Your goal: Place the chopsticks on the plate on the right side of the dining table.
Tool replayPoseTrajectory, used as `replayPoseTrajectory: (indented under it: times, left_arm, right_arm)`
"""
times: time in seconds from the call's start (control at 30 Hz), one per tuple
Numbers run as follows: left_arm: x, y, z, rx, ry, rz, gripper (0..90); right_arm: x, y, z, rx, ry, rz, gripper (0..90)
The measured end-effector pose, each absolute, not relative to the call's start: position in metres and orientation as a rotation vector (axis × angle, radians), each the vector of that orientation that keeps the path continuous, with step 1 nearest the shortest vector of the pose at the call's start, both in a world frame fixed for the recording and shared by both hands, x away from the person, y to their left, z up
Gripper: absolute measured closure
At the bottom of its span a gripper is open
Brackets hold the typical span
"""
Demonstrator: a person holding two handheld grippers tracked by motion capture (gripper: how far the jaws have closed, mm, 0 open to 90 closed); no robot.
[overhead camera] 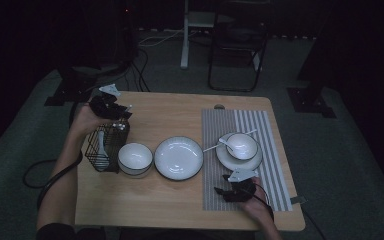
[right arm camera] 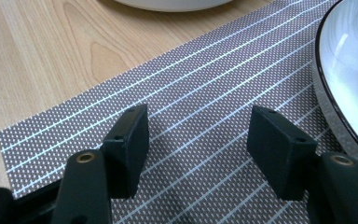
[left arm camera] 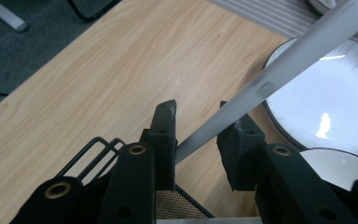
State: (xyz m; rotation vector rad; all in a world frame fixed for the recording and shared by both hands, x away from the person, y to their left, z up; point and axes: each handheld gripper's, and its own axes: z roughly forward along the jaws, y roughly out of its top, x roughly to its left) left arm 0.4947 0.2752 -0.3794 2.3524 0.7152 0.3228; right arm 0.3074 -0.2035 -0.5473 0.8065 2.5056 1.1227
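Left gripper (left arm camera: 196,122) over the wire basket (overhead camera: 106,147) at tabletop (overhead camera: 170,115) left edge, jaws around a white chopstick (left arm camera: 279,70); can't tell if clamped. Stick likely light, stiff, slick: grip mid-shaft. Basket holds a white spoon (overhead camera: 101,144). Right gripper (right arm camera: 198,140) apart, empty, on placemat (right arm camera: 191,84).

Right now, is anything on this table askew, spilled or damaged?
Nothing is spilled or broken. One oddity: on the mat, a thin white stick leans across the saucer under the small bowl, one end out over the mat. The plate and the bowl sit flat.
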Motion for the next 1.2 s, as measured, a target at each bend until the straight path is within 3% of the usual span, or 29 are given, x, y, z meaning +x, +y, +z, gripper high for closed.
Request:
replayPoseTrajectory:
  times: [0.37,0.83,1.2]
  left_arm:
    - [0.497,0.279,-0.388,2.362,0.762,0.355,69.3]
    - [0.486,0.274,-0.371,2.353,0.695,0.542,84.1]
    - [0.480,0.268,-0.354,2.349,0.670,0.592,84.8]
  right_arm:
    - [0.307,-0.203,-0.547,0.807,2.505,1.123,38.8]
    - [0.307,-0.203,-0.547,0.805,2.503,1.120,38.6]
    - [0.307,-0.203,-0.547,0.806,2.503,1.121,38.6]
